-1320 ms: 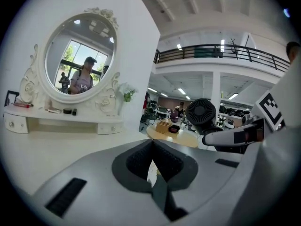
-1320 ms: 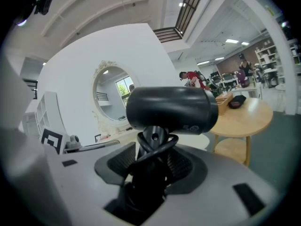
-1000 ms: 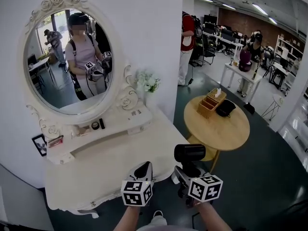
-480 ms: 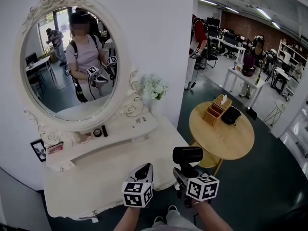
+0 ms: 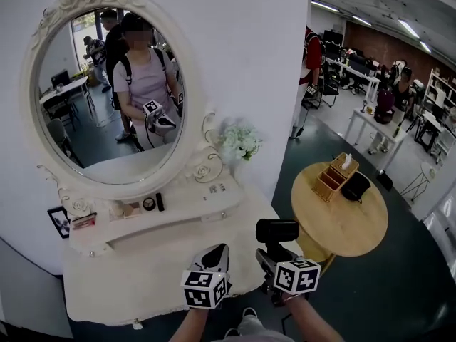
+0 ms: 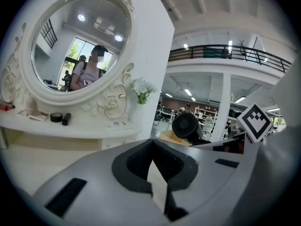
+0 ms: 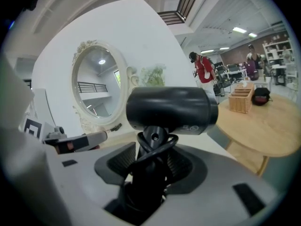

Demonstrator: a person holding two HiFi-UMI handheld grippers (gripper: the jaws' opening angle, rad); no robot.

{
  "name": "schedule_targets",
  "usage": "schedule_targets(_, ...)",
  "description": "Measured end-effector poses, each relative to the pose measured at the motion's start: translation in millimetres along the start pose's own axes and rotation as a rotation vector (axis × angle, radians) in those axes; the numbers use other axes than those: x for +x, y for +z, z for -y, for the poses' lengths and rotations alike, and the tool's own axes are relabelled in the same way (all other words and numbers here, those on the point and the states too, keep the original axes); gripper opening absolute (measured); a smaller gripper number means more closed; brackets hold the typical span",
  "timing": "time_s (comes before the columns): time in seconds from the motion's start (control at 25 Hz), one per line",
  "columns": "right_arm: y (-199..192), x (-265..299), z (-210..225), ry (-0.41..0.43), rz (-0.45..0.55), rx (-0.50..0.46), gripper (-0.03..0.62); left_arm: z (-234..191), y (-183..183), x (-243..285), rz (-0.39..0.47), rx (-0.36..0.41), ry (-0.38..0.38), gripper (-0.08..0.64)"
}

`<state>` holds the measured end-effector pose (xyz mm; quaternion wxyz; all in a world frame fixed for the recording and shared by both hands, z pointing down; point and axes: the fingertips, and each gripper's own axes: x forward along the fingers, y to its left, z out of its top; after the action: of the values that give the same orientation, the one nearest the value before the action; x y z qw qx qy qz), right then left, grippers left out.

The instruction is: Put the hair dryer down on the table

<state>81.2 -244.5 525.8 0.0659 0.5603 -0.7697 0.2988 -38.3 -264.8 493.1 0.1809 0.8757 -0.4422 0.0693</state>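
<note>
Black plastic hair dryer (image 7: 169, 109), judged top-heavy, is clamped by its handle in right hand-held gripper (image 7: 153, 160); left hand-held gripper (image 6: 153, 149) is closed, empty.

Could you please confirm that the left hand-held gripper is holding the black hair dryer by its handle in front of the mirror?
Not quite: it is the right hand-held gripper that holds the black hair dryer by its handle in front of the mirror, as the right gripper view shows.

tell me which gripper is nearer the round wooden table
Right. The right gripper, holding the hair dryer, sits just left of the round wooden table. The left gripper is further left, over the white dressing table.
</note>
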Motion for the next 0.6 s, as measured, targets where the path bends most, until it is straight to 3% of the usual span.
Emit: schedule_targets(0.6,1.1,65.4,42.3,0.012,-0.098,0.0,0.202,-22.7,0.1,35.3,-0.021,-0.037,0.087,0.003)
